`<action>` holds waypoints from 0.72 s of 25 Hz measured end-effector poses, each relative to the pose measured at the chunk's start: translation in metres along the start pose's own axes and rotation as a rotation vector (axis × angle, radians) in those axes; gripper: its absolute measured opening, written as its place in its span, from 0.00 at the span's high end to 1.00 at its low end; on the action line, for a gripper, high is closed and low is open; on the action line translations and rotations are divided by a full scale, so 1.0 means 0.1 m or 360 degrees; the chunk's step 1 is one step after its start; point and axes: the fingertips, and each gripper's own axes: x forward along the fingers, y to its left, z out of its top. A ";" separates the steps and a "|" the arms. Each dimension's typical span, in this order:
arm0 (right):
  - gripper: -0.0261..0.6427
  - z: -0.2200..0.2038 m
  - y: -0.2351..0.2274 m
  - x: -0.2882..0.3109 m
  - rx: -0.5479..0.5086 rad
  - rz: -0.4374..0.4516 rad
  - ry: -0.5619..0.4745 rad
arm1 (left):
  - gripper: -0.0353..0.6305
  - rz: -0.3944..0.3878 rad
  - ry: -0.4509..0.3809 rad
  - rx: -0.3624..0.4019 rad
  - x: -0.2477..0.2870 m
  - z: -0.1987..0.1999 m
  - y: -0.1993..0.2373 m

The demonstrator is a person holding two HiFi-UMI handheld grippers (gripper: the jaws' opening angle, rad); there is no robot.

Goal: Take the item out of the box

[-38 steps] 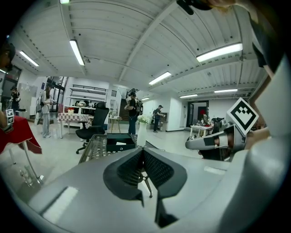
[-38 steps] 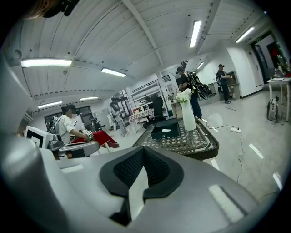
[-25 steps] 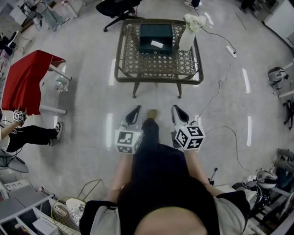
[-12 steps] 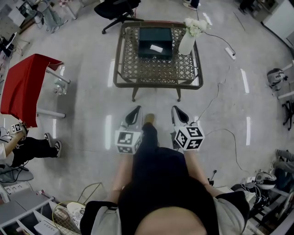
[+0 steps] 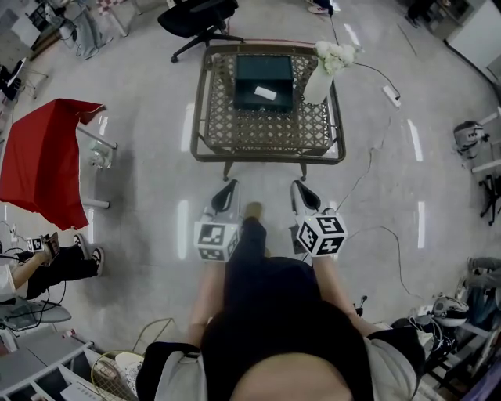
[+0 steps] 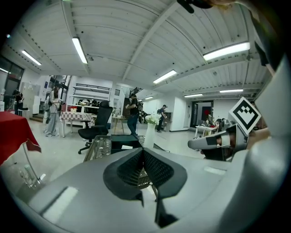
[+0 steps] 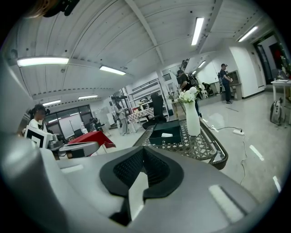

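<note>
Head view: the box [image 5: 264,81] stood on the wicker worktop [image 5: 266,129] beside a vase [image 5: 319,74], well apart from both claws. A white item [image 5: 265,94] possibly lay inside it.
Left gripper view: the left claw [image 6: 142,152] was closed and empty.
Right gripper view: the right claw [image 7: 142,151] was closed and empty.

We note a wicker table [image 5: 266,155] with a dark rim, standing on the grey floor [image 5: 141,188]. A white vase [image 5: 316,78] stands upright at the table's far right corner and holds white flowers [image 5: 335,53]. A black office chair [image 5: 196,14] stands beyond the table's far left corner. A red cloth [image 5: 43,160] drapes a stand well left of the table. A white power strip [image 5: 389,90] lies on the floor right of the table, near a thin cable [image 5: 356,180]. A seated person's legs [image 5: 66,265] show at the left.
</note>
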 end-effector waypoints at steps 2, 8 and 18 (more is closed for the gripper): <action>0.96 0.03 -0.03 0.05 0.0004 -0.0004 0.0003 | 0.94 -0.0006 0.0001 0.0000 0.07 0.04 0.02; 0.96 0.10 -0.13 0.22 0.0024 -0.0015 0.0017 | 0.94 -0.0026 0.0023 0.0003 0.29 0.06 0.08; 0.96 0.35 -0.26 0.58 0.0041 -0.0037 0.0006 | 0.94 -0.0052 0.0020 0.0016 0.66 0.22 0.28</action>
